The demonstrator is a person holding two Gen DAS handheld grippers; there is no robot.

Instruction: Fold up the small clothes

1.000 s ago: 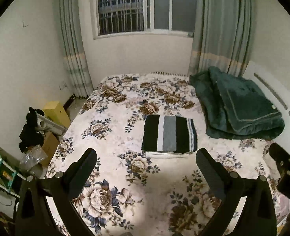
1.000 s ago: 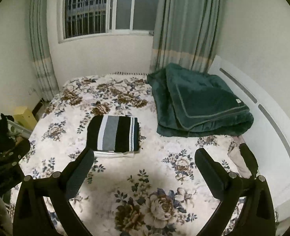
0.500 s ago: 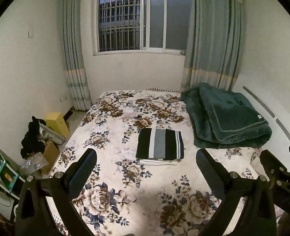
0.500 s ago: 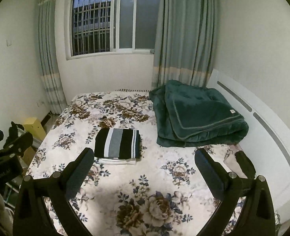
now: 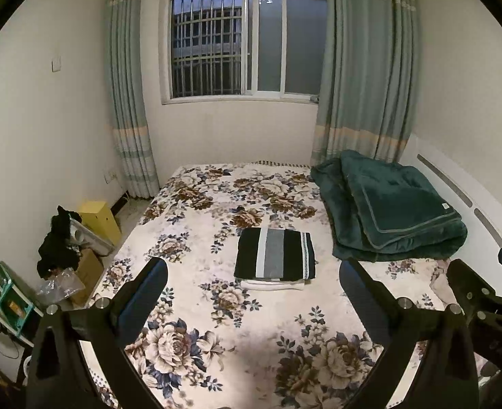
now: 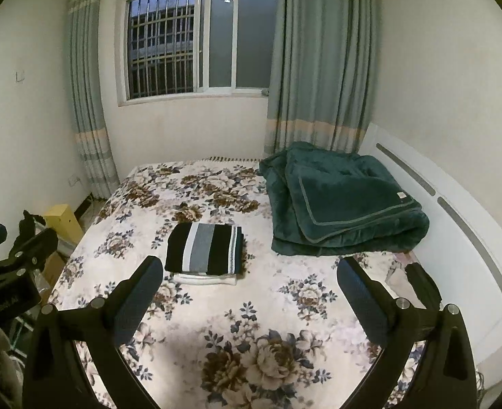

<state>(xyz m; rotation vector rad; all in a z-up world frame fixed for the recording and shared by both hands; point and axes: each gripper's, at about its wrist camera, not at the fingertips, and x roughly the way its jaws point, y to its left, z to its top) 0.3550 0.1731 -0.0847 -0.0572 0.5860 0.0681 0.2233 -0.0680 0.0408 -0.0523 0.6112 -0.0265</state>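
Observation:
A folded black, white and grey striped garment (image 5: 274, 254) (image 6: 204, 249) lies in the middle of the floral bedspread (image 5: 216, 313) (image 6: 278, 310), stacked on a folded white piece (image 5: 273, 285) (image 6: 204, 278). My left gripper (image 5: 252, 286) hangs open well back from the stack, nothing between its fingers. The right gripper (image 6: 249, 283) is open too, empty, raised above the near part of the bed. Each gripper shows at the edge of the other's view.
A folded dark green blanket (image 5: 390, 209) (image 6: 339, 197) fills the bed's right side by the white headboard (image 6: 462, 225). Dark and pale clothes (image 6: 417, 281) lie near the headboard. Boxes, a yellow stool (image 5: 99, 216) and clutter stand on the floor to the left.
Both grippers have pulled back and tilted upward, away from the folded stack; the window and walls now fill more of each view. The stack has not moved.

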